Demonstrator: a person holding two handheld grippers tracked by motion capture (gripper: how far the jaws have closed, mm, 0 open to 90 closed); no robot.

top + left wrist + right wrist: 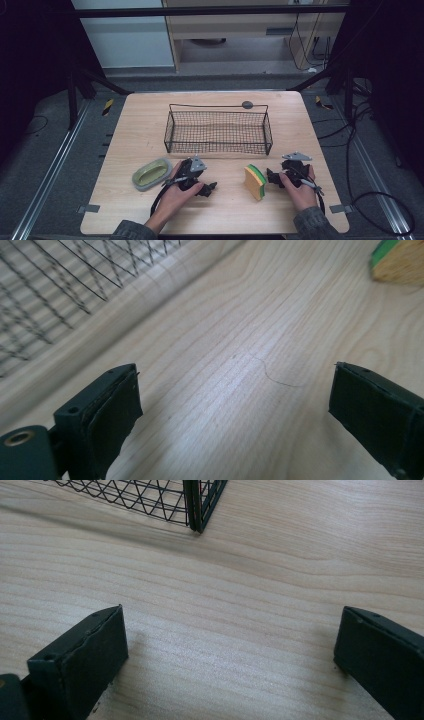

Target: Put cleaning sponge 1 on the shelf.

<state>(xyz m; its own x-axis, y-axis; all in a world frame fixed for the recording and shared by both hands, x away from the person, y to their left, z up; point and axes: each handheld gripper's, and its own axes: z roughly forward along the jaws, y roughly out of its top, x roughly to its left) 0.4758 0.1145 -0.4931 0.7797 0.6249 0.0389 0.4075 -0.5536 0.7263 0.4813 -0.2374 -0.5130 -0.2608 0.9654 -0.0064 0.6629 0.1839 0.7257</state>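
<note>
An empty black wire basket (218, 150) stands in the middle of the wooden table (145, 125). In front of it a yellow sponge with a green layer (255, 182) stands on edge. An oval green dish (151, 173) lies at the front left. My left gripper (209, 189) rests on the table between dish and sponge, and its jaws point right toward the sponge. My right gripper (272, 178) lies just right of the sponge. In the left gripper view my left gripper (235, 390) is open over bare wood, with the sponge (400, 262) far off. My right gripper (232, 635) is open too, facing the basket's corner (195, 505).
A small grey disc (247, 104) sits at the basket's far rim. Grey tape tabs (88, 208) mark the table's front corners. Dark floor with cables (380, 200) and metal rails surrounds the table. Bare wood lies between the basket and the table's left edge.
</note>
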